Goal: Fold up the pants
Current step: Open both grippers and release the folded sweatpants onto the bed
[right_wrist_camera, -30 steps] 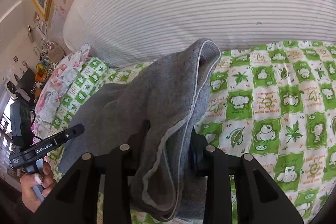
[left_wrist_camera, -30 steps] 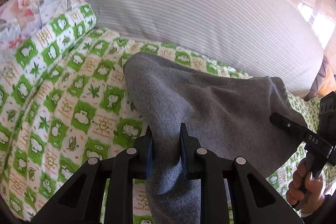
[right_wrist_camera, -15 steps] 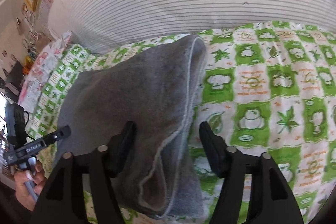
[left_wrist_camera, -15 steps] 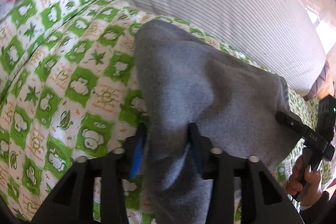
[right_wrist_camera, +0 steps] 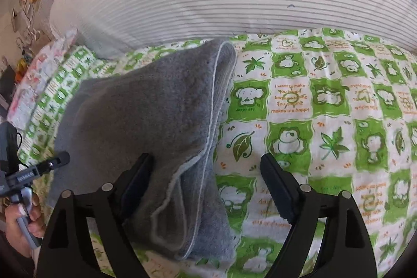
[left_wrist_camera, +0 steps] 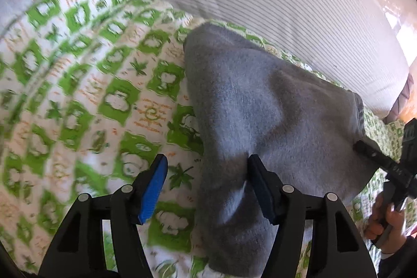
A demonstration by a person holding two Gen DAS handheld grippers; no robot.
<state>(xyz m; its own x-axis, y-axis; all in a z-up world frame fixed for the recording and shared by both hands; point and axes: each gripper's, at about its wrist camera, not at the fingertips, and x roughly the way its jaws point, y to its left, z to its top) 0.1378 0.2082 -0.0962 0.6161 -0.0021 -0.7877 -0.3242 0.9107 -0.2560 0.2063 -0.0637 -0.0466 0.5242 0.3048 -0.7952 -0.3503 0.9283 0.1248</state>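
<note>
my left gripper [left_wrist_camera: 206,184] and right gripper [right_wrist_camera: 206,184] have just been opening, both released; folded grey fleece pants [right_wrist_camera: 146,127] settled on green-checked bedsheet [right_wrist_camera: 325,121]. withdraw straight back, avoid snagging fold.

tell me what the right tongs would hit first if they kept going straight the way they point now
Probably the green and white checked bedsheet, bare between the open right tongs. The folded grey fleece pants cover only the left half of the gap, lying against the left finger, though depth is unclear.
</note>
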